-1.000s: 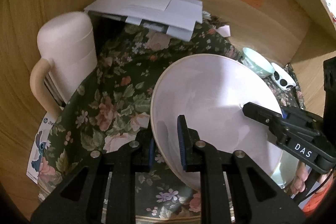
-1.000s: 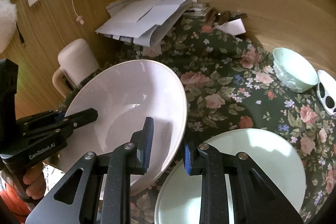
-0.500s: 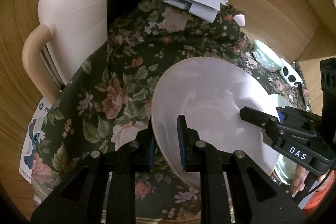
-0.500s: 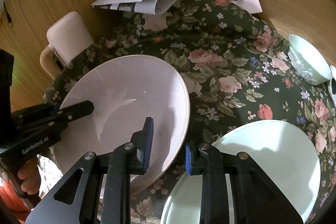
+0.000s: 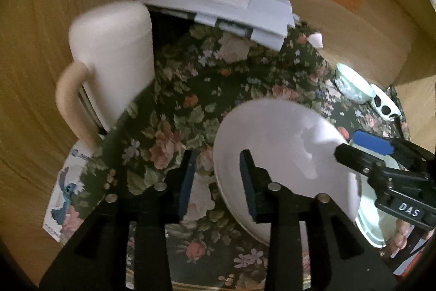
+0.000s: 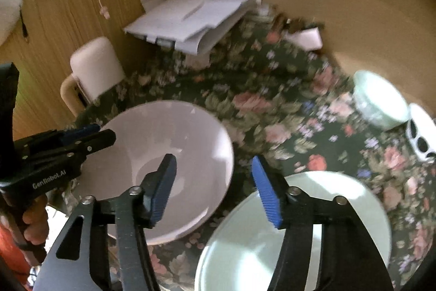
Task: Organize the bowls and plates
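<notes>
A large white bowl (image 5: 286,154) (image 6: 169,154) sits on the floral cloth, just left of a pale green plate (image 6: 313,223) (image 5: 373,217). My left gripper (image 5: 218,182) straddles the bowl's left rim; its jaws are opening and the pads stand off the rim. It shows at the left of the right wrist view as the left gripper (image 6: 90,135). My right gripper (image 6: 214,182) straddles the bowl's right rim, its jaws opening wide with the pads clear of it. In the left wrist view the right gripper (image 5: 368,152) reaches over the bowl's far side.
A small green bowl (image 6: 381,103) (image 5: 351,84) and a white item with dark holes (image 6: 421,138) sit far right. A cream container with a handle (image 5: 114,59) stands at the left wall. Loose papers (image 5: 223,7) lie at the back. Wooden walls close in the corner.
Both grippers were shut on the white bowl's rim and have now spread their jaws and let it go. The bowl has settled more level on the cloth.
</notes>
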Motion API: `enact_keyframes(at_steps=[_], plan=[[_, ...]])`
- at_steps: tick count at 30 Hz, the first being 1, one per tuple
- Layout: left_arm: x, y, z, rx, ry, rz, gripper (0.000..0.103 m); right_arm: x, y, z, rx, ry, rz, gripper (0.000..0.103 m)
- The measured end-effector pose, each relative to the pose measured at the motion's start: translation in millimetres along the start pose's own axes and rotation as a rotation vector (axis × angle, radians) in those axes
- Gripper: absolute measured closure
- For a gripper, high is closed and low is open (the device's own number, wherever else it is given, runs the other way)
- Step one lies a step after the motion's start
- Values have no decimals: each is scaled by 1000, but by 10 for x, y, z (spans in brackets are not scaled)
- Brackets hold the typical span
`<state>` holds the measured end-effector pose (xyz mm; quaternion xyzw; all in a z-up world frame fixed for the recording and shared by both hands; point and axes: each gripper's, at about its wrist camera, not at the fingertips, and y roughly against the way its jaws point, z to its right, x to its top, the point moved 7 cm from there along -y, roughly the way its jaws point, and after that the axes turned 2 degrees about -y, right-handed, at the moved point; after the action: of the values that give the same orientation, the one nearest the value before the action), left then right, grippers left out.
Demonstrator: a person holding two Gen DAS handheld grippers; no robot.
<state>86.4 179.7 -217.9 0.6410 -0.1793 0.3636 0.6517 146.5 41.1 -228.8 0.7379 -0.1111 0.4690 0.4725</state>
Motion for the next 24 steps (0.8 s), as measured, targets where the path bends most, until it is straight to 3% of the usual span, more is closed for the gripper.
enact_keyframes(at_steps=[3,7,24], plan=[[88,112,42,7,-4,38,55,38,112,86,-18,-3,32,40],[206,256,174,-5,-21,77,51,94,297,267,-41,-27,72,40],[741,521,1270,-100,-178,192,33,286,968,1177,-194,-87,217,38]])
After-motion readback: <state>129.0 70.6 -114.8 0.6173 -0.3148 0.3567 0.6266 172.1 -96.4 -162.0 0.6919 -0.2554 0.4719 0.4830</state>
